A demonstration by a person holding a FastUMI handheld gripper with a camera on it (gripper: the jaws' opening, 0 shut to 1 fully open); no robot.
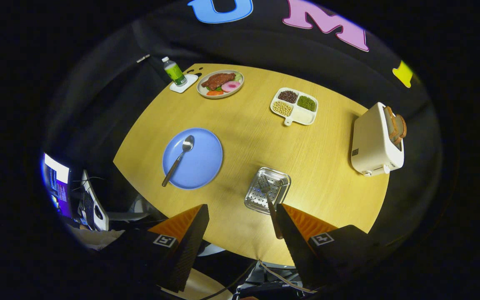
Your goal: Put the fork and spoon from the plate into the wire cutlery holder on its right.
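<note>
Jaws apart above wood table [315, 166]; fork [268, 200] in holder [267, 190], spoon [178, 159] on plate [198, 166].

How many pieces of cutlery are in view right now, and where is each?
2. The spoon lies on the blue plate. The fork stands tines-down in the cutlery holder, its handle leaning against one finger of the open gripper. None looks hidden.

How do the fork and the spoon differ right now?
The spoon lies flat on the blue plate, beyond the open gripper; the fork stands tilted, tines down, in the wire cutlery holder. The spoon is far from both fingers; the fork's handle leans beside one finger. Both look like shiny metal.
</note>
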